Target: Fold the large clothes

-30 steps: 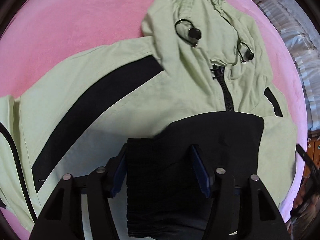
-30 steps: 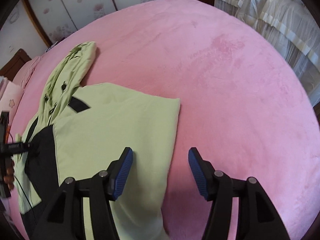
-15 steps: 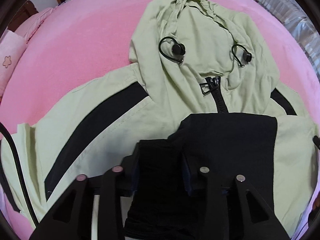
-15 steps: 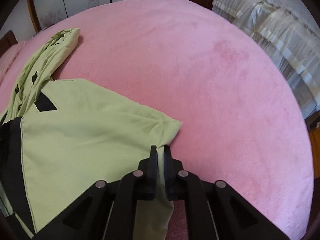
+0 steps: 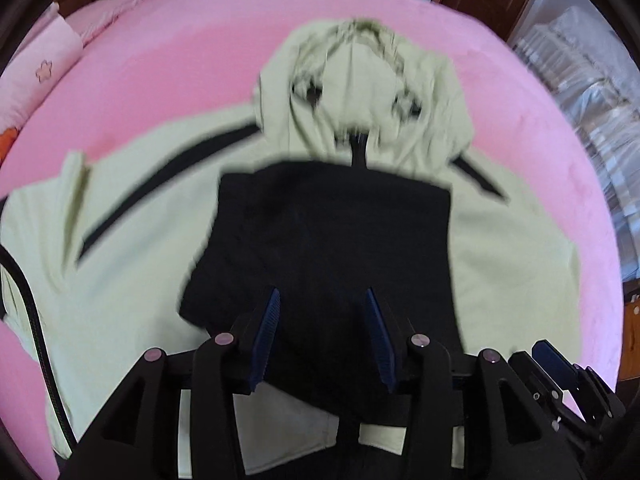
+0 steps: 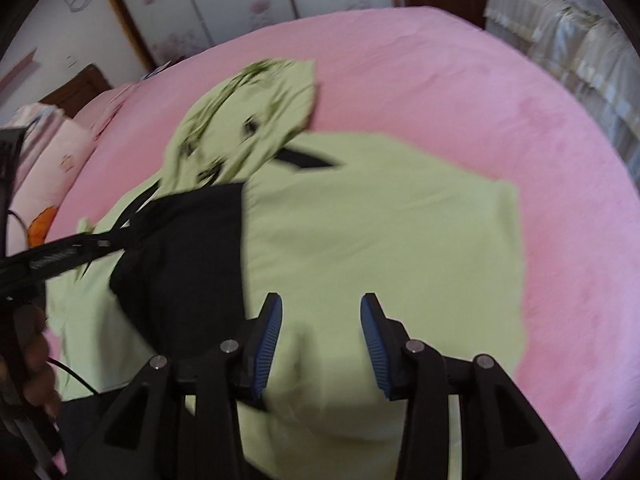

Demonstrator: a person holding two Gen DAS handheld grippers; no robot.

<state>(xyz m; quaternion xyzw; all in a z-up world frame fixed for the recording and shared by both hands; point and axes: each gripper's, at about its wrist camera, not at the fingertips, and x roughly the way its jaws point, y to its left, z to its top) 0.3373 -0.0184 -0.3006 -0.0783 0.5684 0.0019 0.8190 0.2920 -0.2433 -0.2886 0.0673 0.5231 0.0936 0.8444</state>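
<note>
Both my grippers have pulled back: right gripper [image 6: 321, 338] has just released the sleeve, left gripper [image 5: 323, 338] reopened, nothing clamped. Pale green and black hooded jacket [image 5: 500, 248] lies on pink bed [image 5: 160, 60]; I fear loose folds spring open.

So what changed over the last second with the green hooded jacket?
Both grippers let go: the left gripper released the black folded hem, the right gripper the sleeve edge; jaws just reopened, nothing clamped. Both views show more bed. The light green hooded jacket stays on the pink bedspread.
</note>
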